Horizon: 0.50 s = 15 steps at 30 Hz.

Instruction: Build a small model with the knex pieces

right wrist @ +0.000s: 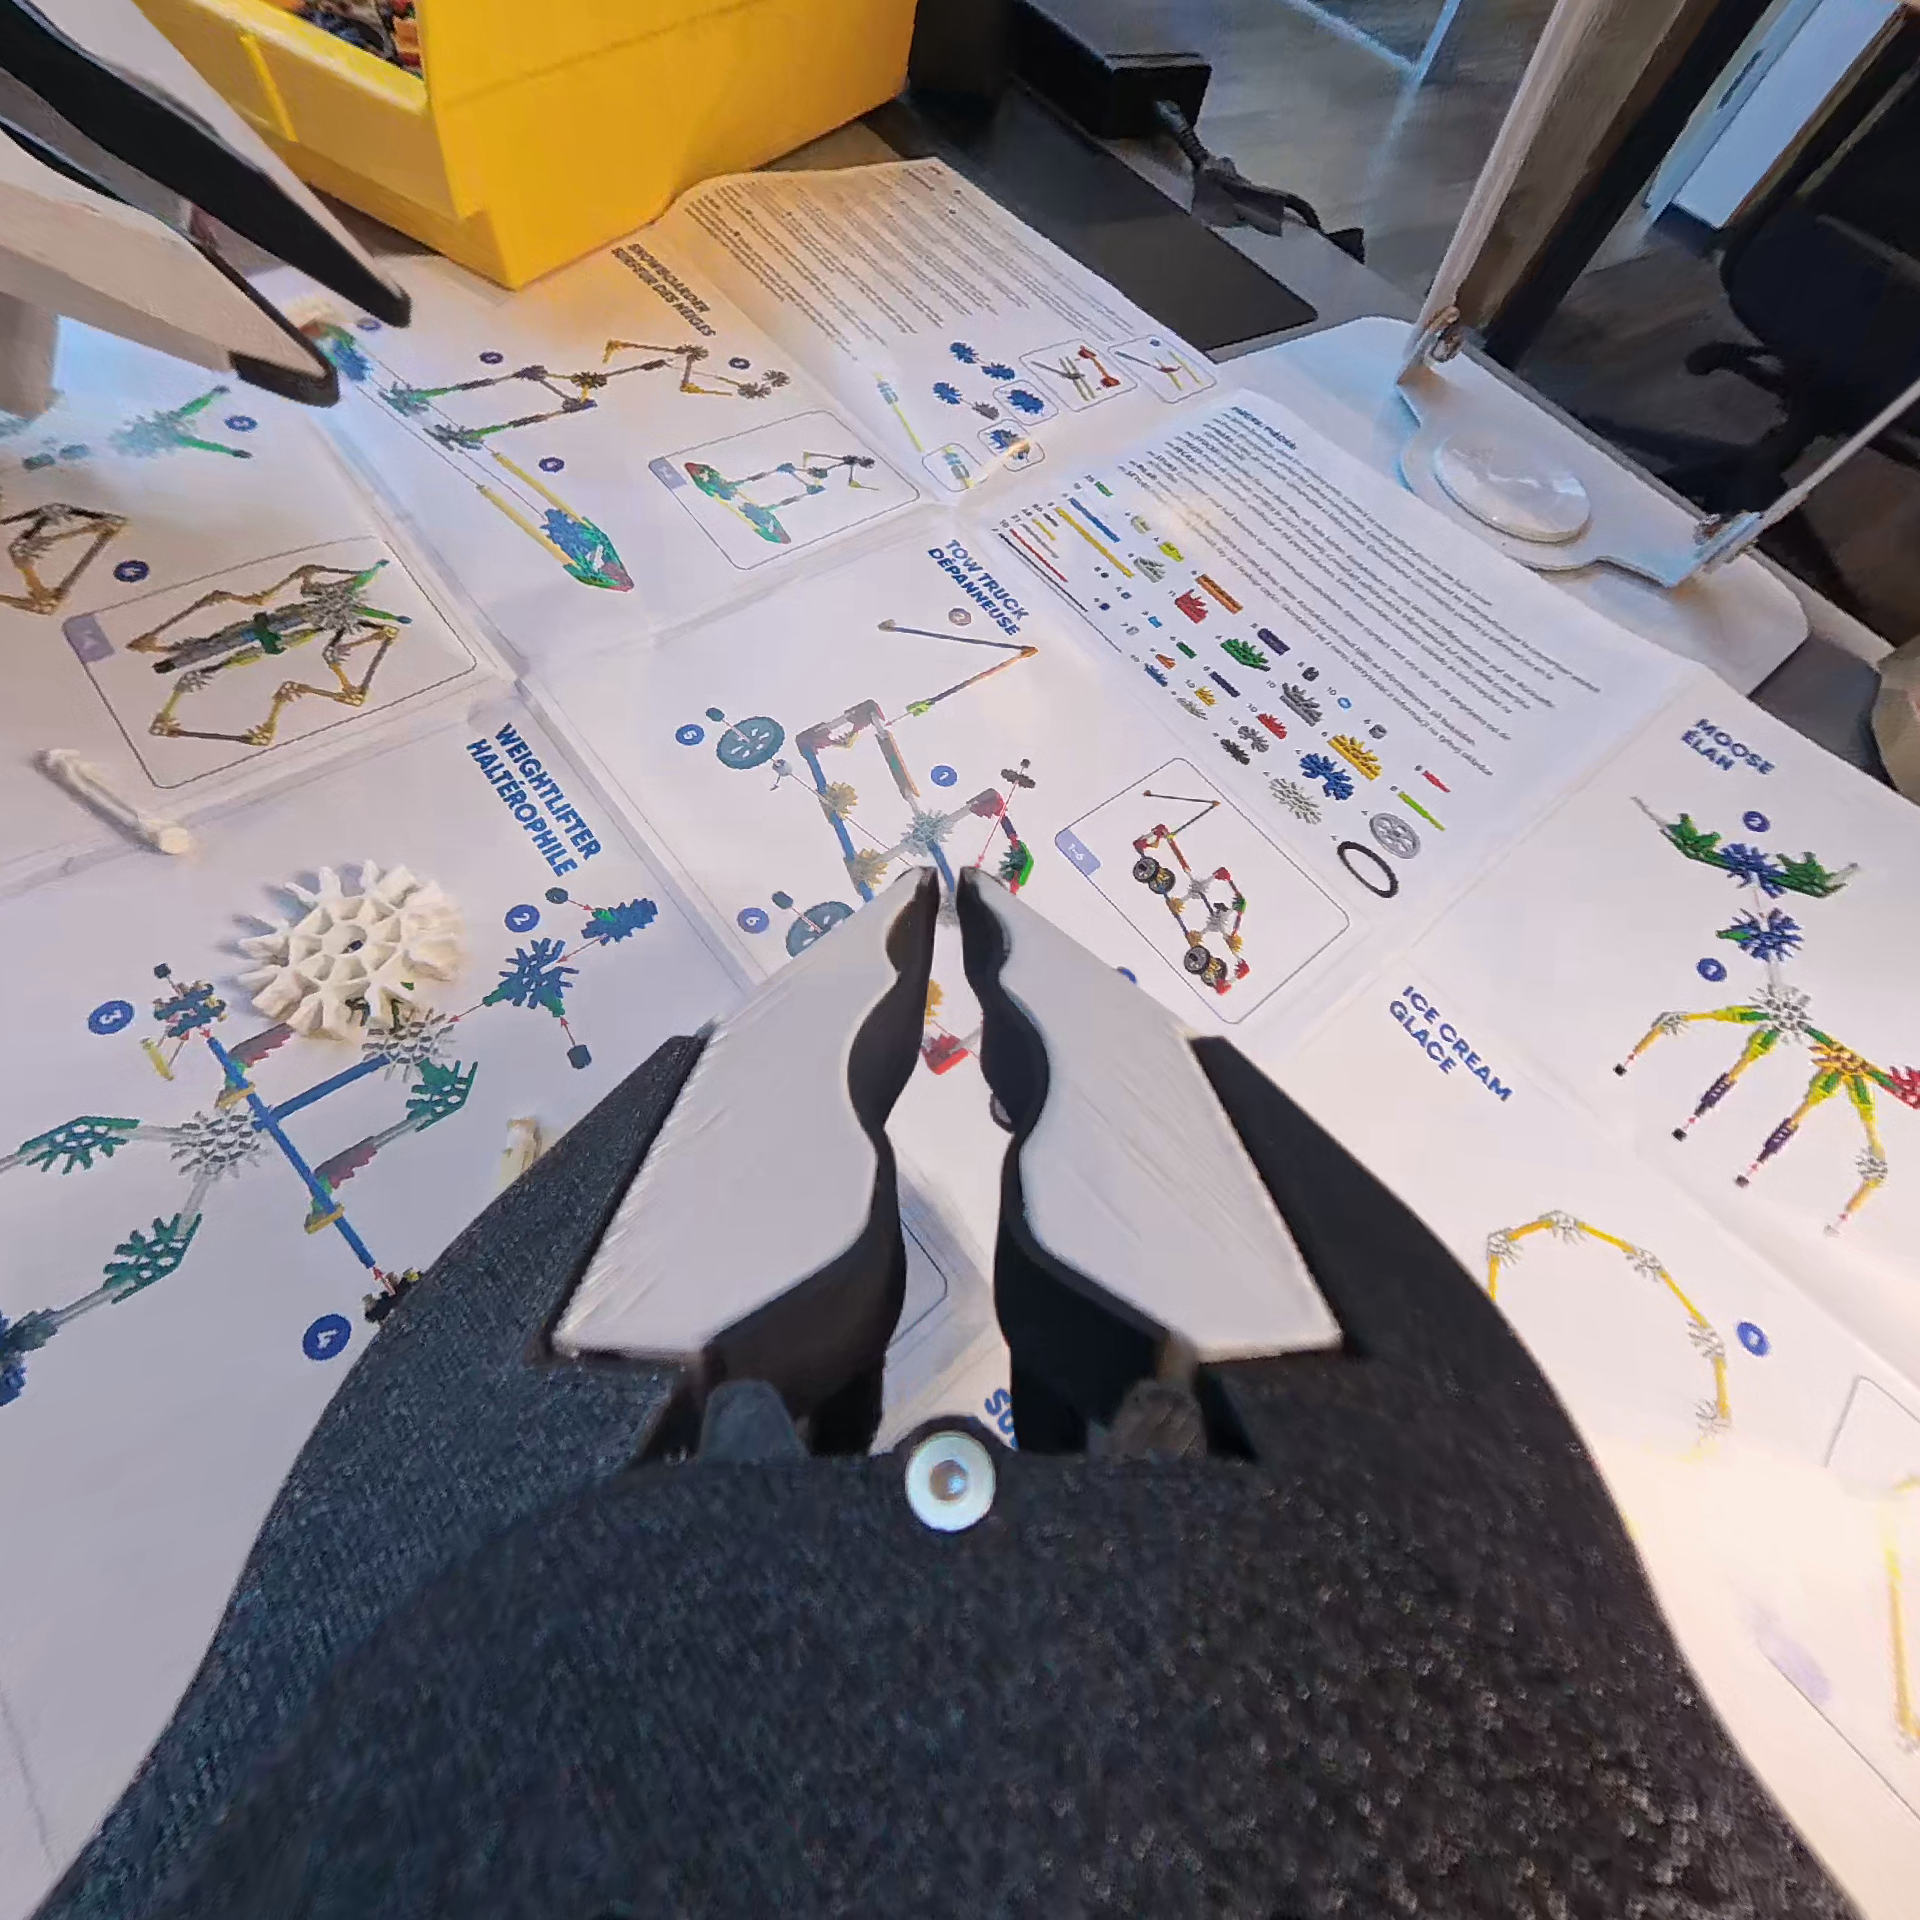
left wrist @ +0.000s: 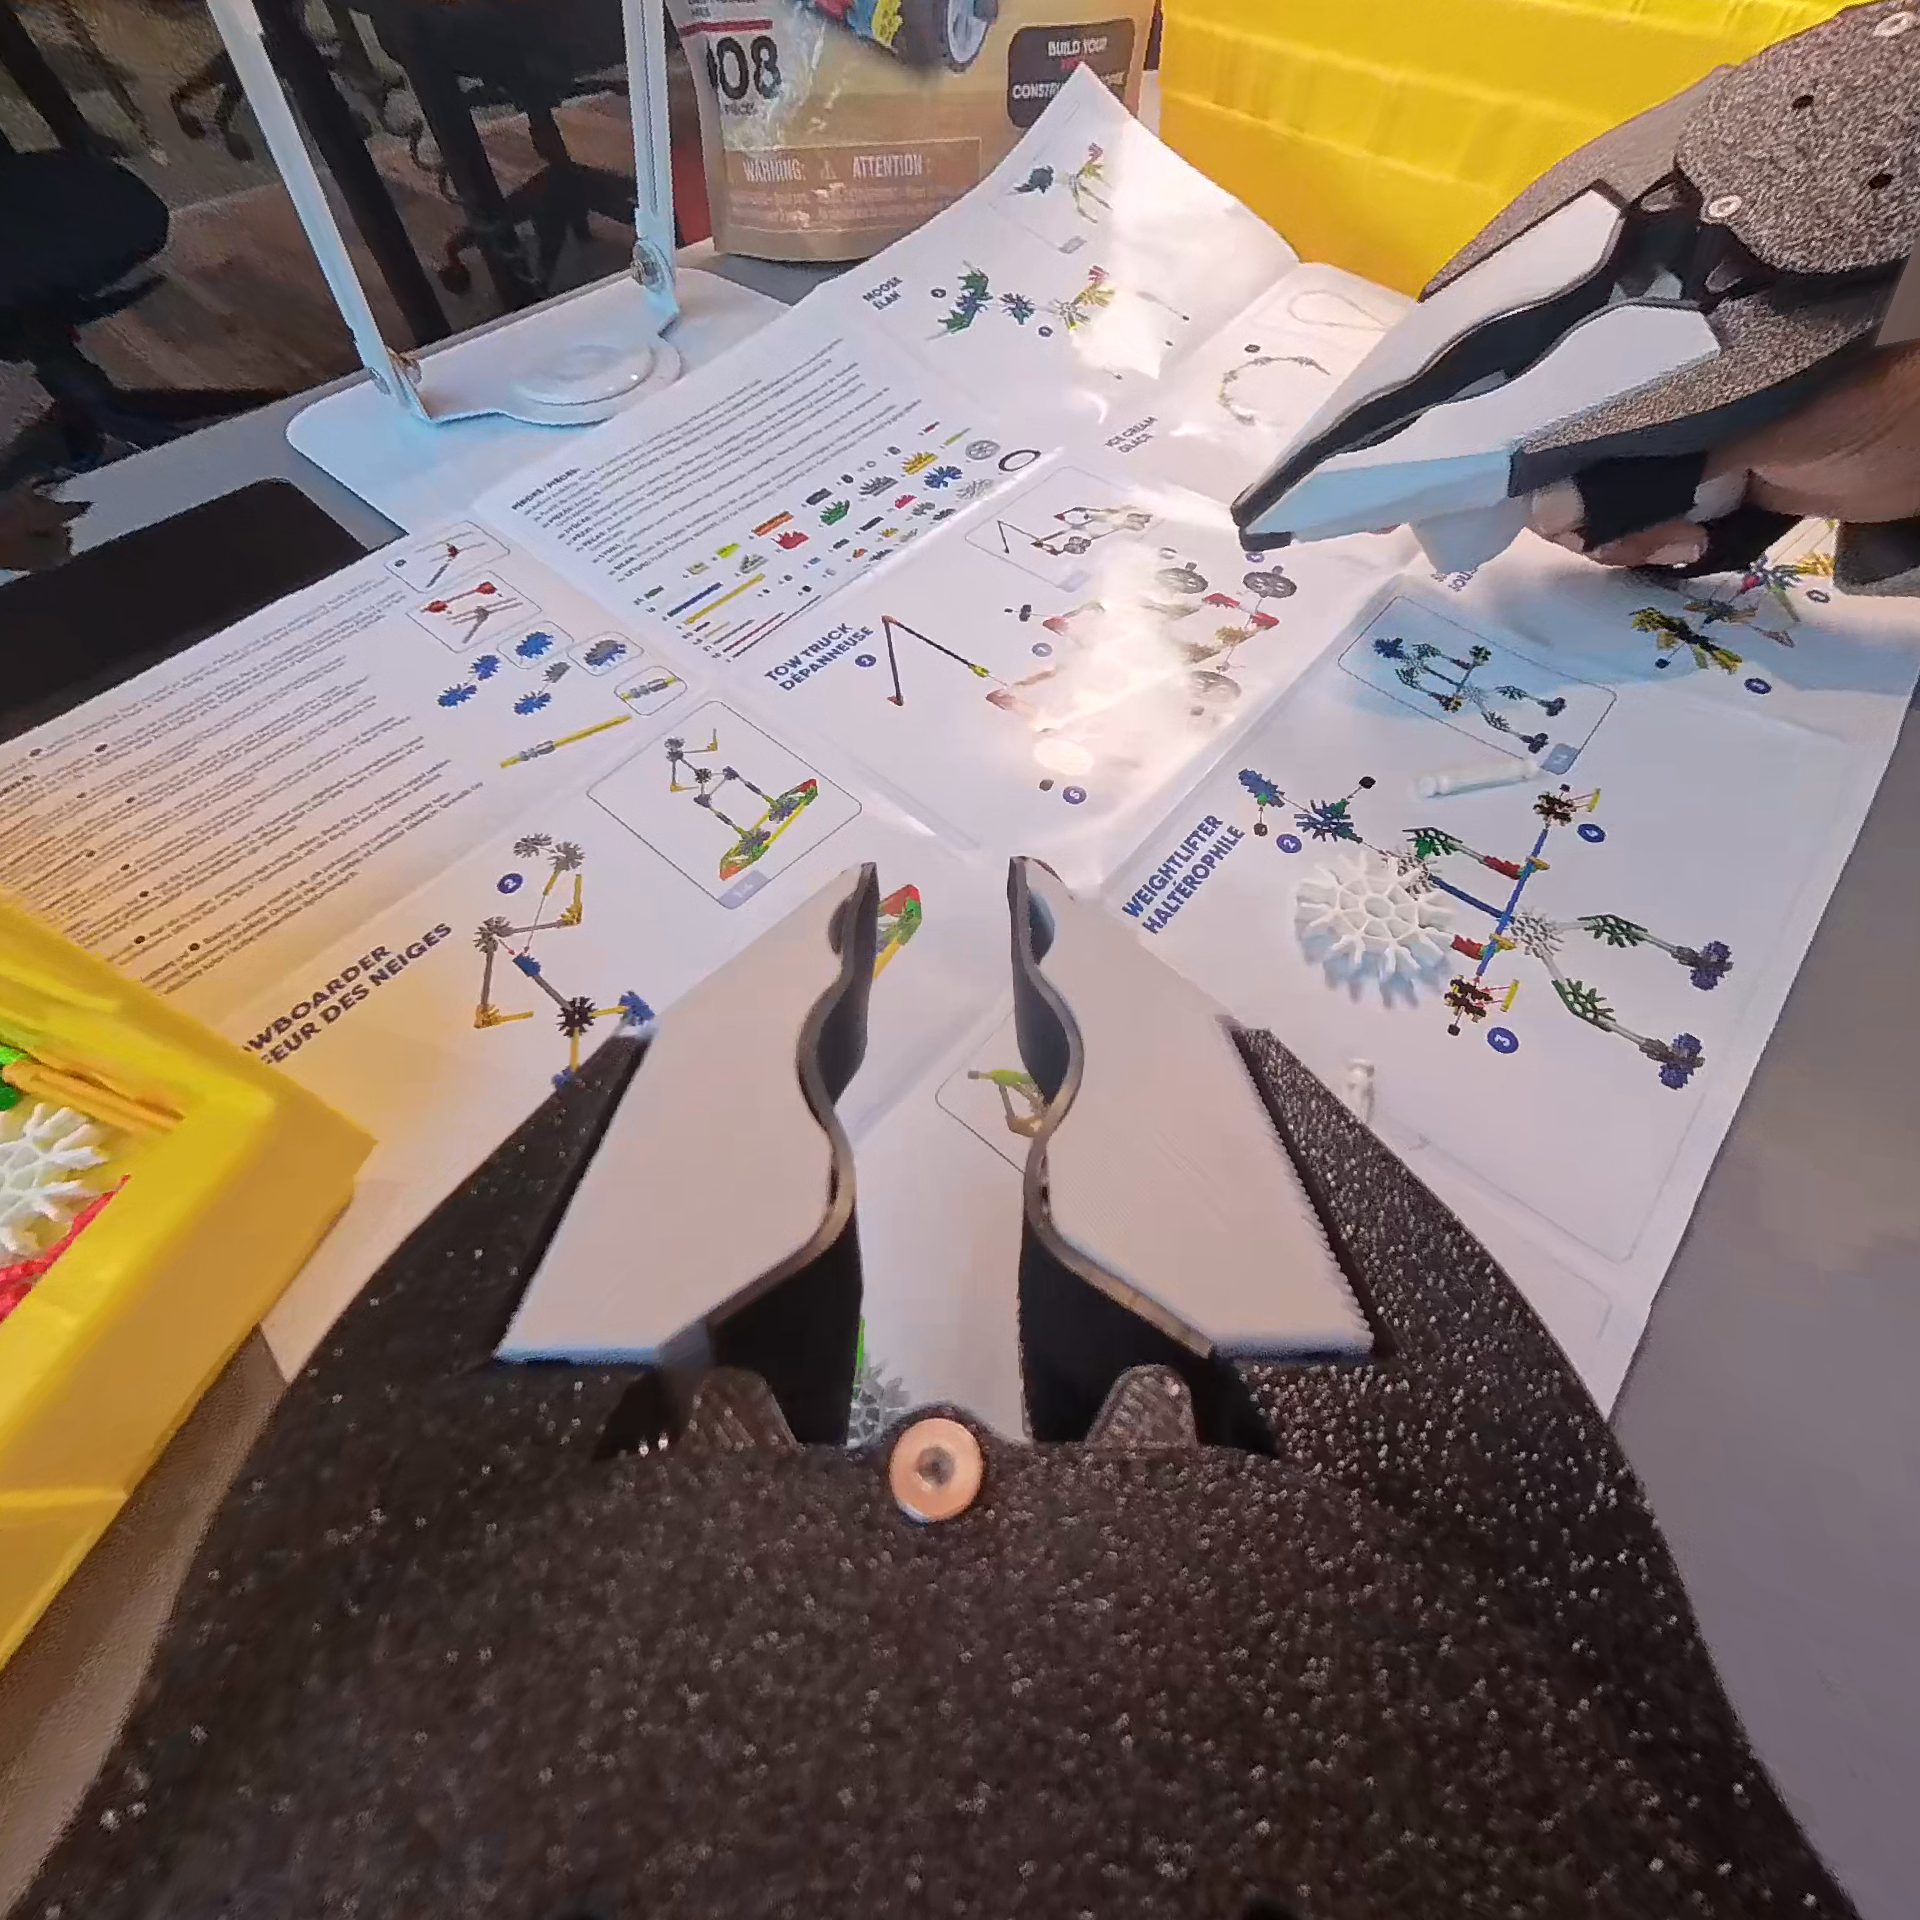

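Office-like workroom, set up for toy building.

Seen on a pale desk [right wrist: 1766, 623]: a large unfolded instruction sheet [left wrist: 935, 582], yellow parts bins [left wrist: 135, 1226] filled with coloured plastic pieces, a kraft kit bag [left wrist: 883, 135] and a white stand base [right wrist: 1507, 488]. Behind the desk, dark chair legs [left wrist: 499, 156] on patterned carpet.

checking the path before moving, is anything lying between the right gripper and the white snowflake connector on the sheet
Nothing visible does. The right gripper is empty above the instruction sheet, and the white snowflake connector lies to its left with only printed paper between. A white rod lies farther off, beyond the connector.
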Motion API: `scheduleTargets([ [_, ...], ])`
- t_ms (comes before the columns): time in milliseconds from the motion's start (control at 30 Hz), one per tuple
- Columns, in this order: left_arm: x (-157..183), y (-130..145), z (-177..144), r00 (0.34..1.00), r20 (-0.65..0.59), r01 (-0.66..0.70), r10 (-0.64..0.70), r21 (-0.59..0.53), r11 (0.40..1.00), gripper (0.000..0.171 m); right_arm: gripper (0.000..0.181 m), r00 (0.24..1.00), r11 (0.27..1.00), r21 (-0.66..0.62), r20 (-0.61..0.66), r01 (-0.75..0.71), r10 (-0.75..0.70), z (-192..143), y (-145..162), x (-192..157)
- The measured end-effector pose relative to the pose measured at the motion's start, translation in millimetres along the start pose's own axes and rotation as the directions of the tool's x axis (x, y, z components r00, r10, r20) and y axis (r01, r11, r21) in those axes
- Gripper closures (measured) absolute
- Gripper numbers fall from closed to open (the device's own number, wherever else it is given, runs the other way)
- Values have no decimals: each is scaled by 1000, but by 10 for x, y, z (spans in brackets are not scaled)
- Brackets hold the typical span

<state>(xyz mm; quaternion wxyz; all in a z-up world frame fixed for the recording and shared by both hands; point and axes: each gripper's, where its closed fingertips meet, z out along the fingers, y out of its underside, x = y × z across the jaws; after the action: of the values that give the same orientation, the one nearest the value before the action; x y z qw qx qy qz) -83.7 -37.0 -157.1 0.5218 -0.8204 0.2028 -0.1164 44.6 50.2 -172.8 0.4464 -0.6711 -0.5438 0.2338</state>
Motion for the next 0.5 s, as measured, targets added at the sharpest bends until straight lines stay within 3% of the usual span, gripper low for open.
scheduleTargets([
  [500,181,68,-3,995,-98,3,-7,-38,999,146,178,998,993,-109,51,49,-44,260,57,-1],
])
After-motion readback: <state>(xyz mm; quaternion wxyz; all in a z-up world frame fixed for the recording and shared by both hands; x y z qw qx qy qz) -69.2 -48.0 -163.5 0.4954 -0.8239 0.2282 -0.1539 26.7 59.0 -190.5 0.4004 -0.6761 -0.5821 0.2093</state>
